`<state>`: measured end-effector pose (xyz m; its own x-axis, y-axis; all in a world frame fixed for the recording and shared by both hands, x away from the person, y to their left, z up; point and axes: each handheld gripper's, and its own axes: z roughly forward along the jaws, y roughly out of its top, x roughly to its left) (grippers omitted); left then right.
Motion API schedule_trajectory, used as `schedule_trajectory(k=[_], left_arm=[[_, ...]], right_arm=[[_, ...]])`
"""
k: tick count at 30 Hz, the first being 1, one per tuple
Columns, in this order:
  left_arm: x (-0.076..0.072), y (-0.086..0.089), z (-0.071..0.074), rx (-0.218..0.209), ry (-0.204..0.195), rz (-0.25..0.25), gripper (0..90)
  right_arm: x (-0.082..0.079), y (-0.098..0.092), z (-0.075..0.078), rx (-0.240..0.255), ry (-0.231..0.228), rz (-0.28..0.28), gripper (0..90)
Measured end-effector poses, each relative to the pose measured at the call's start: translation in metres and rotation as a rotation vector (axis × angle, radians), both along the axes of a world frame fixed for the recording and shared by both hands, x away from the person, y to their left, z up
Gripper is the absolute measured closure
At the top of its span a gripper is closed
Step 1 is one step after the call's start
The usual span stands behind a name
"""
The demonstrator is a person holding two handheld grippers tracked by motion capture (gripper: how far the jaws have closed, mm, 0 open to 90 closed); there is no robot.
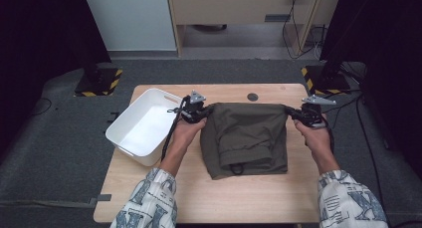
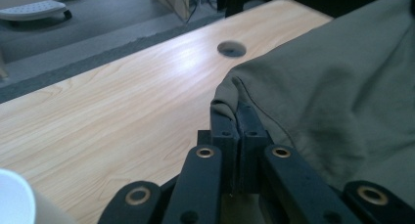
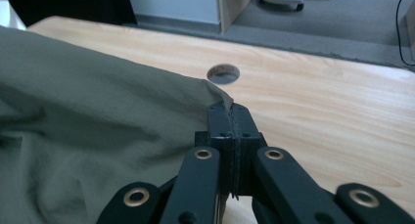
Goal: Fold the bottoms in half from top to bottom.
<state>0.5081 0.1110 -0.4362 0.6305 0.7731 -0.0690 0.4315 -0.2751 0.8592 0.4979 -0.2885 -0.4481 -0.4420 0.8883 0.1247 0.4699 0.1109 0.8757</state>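
- Garment (image 1: 246, 138): plain olive green.
- Desk (image 1: 214, 193): pale wood grain.
- Bin (image 1: 142, 126): white.
- Tongs (image 2: 237, 119): black, with brass-coloured rivets.
- Sleeves (image 1: 149, 200): white with blue-grey print.

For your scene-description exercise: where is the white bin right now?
In the high view the white bin sits at the table's left edge, just left of the left claw and the olive garment.

Grey carpet floor (image 1: 59, 153), wooden table (image 1: 219, 198), light wood cabinet (image 1: 239, 9) beyond, dark curtains at sides.
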Motion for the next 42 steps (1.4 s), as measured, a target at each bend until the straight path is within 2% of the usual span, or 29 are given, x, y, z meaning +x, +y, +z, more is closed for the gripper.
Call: schedule_trajectory(k=[2, 5, 15, 19, 23, 30, 42], left_arm=[[0.001, -0.001, 0.006, 0.013, -0.017, 0.002, 87.4], [0.003, 0.001, 0.014, 0.009, -0.040, 0.016, 87.4], [0.003, 0.000, 0.015, 0.024, -0.032, 0.037, 87.3], [0.005, -0.001, 0.018, 0.011, -0.034, 0.040, 87.2], [0.007, -0.003, 0.023, 0.018, -0.037, 0.034, 87.1], [0.010, -0.002, 0.026, 0.008, -0.039, 0.054, 87.1], [0.012, -0.004, 0.034, 0.010, -0.042, 0.042, 87.1]], right_arm=[[0.001, 0.002, 0.004, 0.009, -0.006, -0.004, 90.0], [0.002, 0.004, 0.011, 0.013, -0.024, 0.001, 90.0], [0.001, 0.006, 0.017, 0.003, -0.031, 0.014, 90.0], [0.000, 0.005, 0.019, 0.003, -0.033, 0.012, 90.0], [0.002, 0.005, 0.023, 0.004, -0.037, 0.002, 90.0], [0.004, 0.006, 0.027, -0.002, -0.044, 0.003, 90.0], [0.006, 0.007, 0.034, 0.009, -0.051, 0.012, 90.0]])
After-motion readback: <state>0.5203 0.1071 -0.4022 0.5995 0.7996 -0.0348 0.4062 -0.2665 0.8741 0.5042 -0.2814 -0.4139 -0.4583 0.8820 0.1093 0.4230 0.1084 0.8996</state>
